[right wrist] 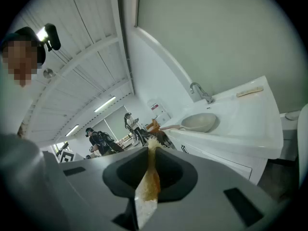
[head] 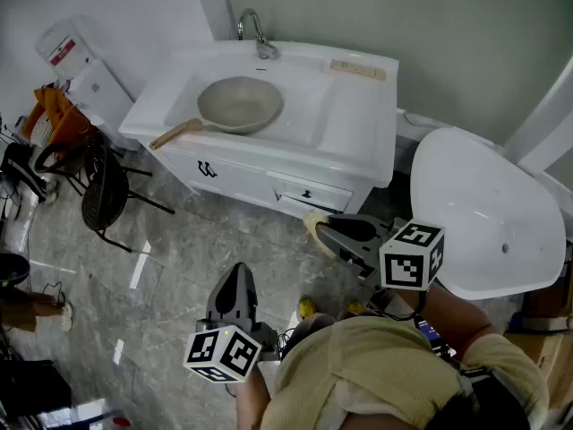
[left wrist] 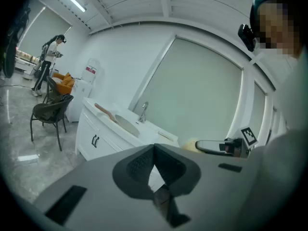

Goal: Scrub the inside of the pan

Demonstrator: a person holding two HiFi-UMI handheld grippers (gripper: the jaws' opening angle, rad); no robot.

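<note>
A beige pan (head: 240, 104) with a wooden handle (head: 175, 134) lies in the basin of the white sink unit (head: 358, 133), far ahead of both grippers. It also shows small in the left gripper view as the pan (left wrist: 126, 124) and in the right gripper view as the pan (right wrist: 199, 121). My right gripper (head: 324, 232) is held low in front of the cabinet, shut on a yellow sponge (head: 312, 223). The sponge (right wrist: 150, 177) is squeezed thin between the jaws of the right gripper (right wrist: 150, 153). My left gripper (head: 238, 271) hangs over the floor; the left gripper (left wrist: 154, 150) is shut and holds nothing.
A faucet (head: 255, 30) stands behind the basin and a flat wooden piece (head: 358, 70) lies on the sink's back right corner. A white tub (head: 488, 213) stands at the right. A black chair (head: 106, 191), a water dispenser (head: 81, 70) and bags are at the left. People (right wrist: 101, 138) stand far off.
</note>
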